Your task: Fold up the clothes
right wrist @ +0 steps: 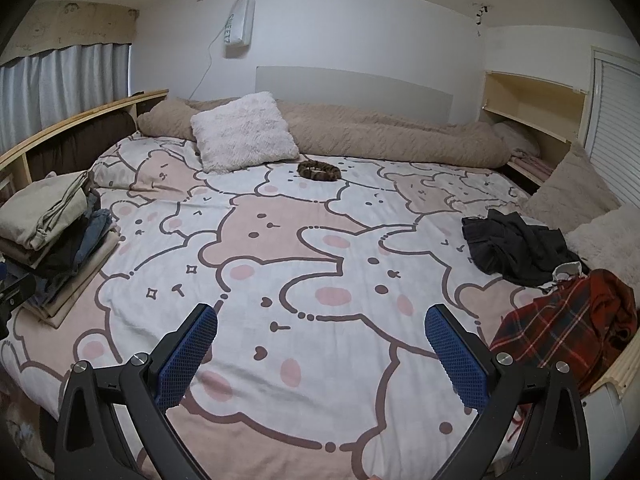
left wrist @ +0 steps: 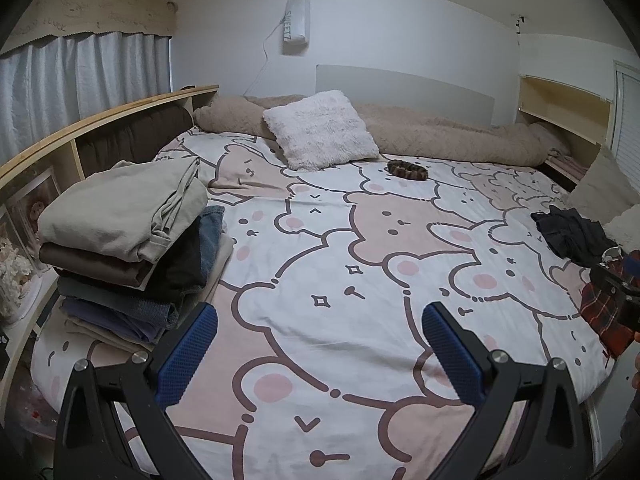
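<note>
A stack of folded clothes (left wrist: 120, 240) rests at the bed's left edge, a beige garment on top; the right wrist view shows this stack (right wrist: 52, 236) too. Unfolded, a dark garment (right wrist: 516, 248) and a red plaid garment (right wrist: 568, 320) lie crumpled on the right side of the bed. In the left wrist view the dark garment (left wrist: 576, 236) and the plaid one (left wrist: 604, 308) sit at the far right. My left gripper (left wrist: 320, 320) hovers open over the bare sheet, holding nothing. My right gripper (right wrist: 321, 322) is also open and empty, left of the plaid garment.
The bed sheet (right wrist: 320, 240) has a bear print. A fluffy white pillow (right wrist: 244, 132), a rolled beige blanket (right wrist: 400, 132) and a brown scrunchie (right wrist: 319, 171) lie toward the headboard. Wooden shelves (left wrist: 100, 120) run along the left; cushions (right wrist: 572, 192) lean at the right.
</note>
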The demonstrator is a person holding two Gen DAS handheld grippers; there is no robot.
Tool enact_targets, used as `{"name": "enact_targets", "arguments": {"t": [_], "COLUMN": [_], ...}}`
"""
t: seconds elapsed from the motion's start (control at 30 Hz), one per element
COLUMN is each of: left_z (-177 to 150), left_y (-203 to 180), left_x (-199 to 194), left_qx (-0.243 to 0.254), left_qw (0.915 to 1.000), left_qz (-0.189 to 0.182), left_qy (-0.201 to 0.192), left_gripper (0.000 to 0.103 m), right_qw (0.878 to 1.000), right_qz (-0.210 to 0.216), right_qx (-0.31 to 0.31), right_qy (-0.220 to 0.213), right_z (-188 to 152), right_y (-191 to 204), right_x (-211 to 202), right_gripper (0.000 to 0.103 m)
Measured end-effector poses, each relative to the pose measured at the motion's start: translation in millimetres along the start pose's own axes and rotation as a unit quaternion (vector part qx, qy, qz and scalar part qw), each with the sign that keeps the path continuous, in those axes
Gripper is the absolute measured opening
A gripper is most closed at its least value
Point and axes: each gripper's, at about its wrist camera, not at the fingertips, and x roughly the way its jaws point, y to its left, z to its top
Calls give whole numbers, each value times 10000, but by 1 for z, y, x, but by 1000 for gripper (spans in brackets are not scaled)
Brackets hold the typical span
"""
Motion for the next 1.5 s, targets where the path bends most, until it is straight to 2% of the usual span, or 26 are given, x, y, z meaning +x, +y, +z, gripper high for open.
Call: {"name": "enact_targets", "arguments": {"t": [0.27,0.4,0.53,0.67,0.77,0.83,0.93,1.03,1.1,1.17,1.23,1.4,1.5], "left_z": [-1,-1,0,-2,-5,-5,-1,2,5,8,13,30,40], "left_y": [6,10,11,6,-3,-6,-8,-9,-13,-17,-23,-37,-39], "left_x": [7,15,23,19,11,10,12,16,20,27,35,51,61], "left_qx": [-272,-477,-687,-452,-59,94,312,458,559,653,717,859,731], "left_qw": [9993,9980,9960,9981,9993,9988,9981,9968,9961,9961,9958,9930,9932], "left_qz": [-256,-398,-457,-410,-138,-121,-244,-446,-480,-386,-310,-150,-285], "left_qy": [18,148,356,23,-353,-458,-468,-479,-481,-462,-485,-791,-861], "left_gripper": [103,103,103,103,103,103,103,103,103,103,103,103,103], "right_qw": [9999,9995,9997,9996,9987,9958,9802,9764,9808,9869,9885,9768,9710], "right_qz": [-139,-294,-253,-250,-238,-15,176,-346,-523,-500,-575,-1836,-2142], "right_qx": [42,54,2,-7,27,365,1008,657,463,502,562,287,442], "right_qy": [-65,-57,-71,-97,-439,-839,-1695,-2030,-1820,-1449,-1279,-1064,-968], "right_z": [0,-1,-1,-2,-4,-5,-11,-15,-14,-13,-13,2,23], "right_y": [-2,-4,0,3,3,-4,-21,-21,-25,-39,-52,-92,-132], "right_x": [3,9,11,13,6,-5,-21,-20,-9,8,20,50,57], "right_gripper": [103,103,103,103,103,103,103,103,103,103,103,103,103]}}
